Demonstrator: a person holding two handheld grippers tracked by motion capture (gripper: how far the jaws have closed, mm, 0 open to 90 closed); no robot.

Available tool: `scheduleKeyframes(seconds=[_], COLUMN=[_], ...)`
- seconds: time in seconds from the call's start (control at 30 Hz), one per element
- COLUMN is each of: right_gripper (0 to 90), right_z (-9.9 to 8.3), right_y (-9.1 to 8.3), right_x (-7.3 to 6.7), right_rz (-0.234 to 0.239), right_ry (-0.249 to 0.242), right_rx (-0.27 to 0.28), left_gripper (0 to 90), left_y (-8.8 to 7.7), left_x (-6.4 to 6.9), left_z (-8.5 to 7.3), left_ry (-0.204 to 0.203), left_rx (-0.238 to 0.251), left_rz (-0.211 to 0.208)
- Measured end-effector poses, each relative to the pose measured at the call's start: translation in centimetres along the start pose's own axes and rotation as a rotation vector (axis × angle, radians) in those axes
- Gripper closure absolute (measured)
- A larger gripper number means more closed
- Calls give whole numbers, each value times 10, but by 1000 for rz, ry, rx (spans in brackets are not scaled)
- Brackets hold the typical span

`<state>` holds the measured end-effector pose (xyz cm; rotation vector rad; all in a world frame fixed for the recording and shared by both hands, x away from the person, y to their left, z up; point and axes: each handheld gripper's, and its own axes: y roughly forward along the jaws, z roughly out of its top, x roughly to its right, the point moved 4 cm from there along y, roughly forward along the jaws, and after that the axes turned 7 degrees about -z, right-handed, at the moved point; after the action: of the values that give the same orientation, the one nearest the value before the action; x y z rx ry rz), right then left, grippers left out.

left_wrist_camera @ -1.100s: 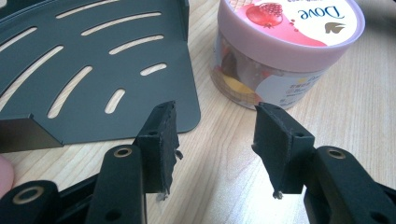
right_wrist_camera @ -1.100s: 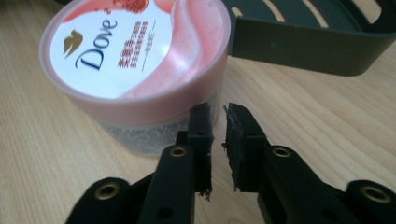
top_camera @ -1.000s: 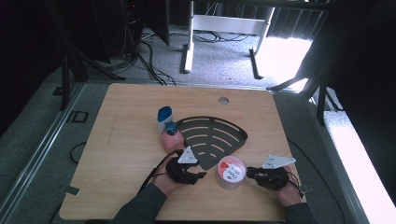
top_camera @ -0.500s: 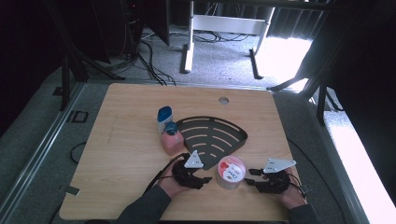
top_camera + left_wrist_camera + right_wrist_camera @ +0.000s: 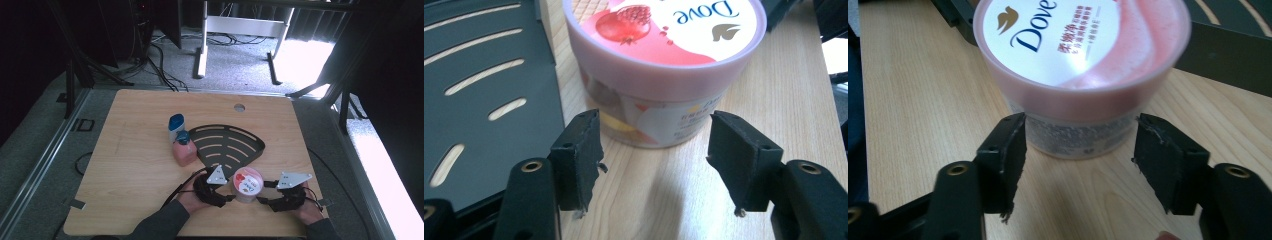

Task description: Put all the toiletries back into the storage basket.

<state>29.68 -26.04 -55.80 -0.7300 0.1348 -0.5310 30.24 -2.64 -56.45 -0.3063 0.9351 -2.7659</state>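
Pink jar (image 5: 247, 183) stands between both open tongs.

Pink tub (image 5: 659, 75) with white lid showing red pomegranate and blue lettering; black slotted tray (image 5: 227, 142); pink bottle (image 5: 184, 151) with blue cap; blue-and-white bottle (image 5: 175, 125); light wood-grain tabletop (image 5: 135, 150); black tools

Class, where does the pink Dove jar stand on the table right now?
In the high view the pink Dove jar stands near the table's front edge, between the left claw and right claw, just before the black slotted tray.
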Motion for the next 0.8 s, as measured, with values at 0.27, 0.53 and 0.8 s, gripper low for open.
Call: scheduleKeyframes(seconds=[0.27, 0.53, 0.8], right_gripper=[324, 273, 245], right_z=[1, 2, 4], right_y=[3, 5, 7], right_x=[-1, -2, -2], right_rz=[3, 7, 4], right_ry=[1, 10, 7], right_rx=[7, 13, 19], left_gripper=[347, 302, 264], left_y=[4, 9, 12], left_x=[1, -1, 0], left_z=[4, 6, 8], left_ry=[-2, 7, 22], left_rx=[11, 15, 28], left_rz=[-18, -13, 5])
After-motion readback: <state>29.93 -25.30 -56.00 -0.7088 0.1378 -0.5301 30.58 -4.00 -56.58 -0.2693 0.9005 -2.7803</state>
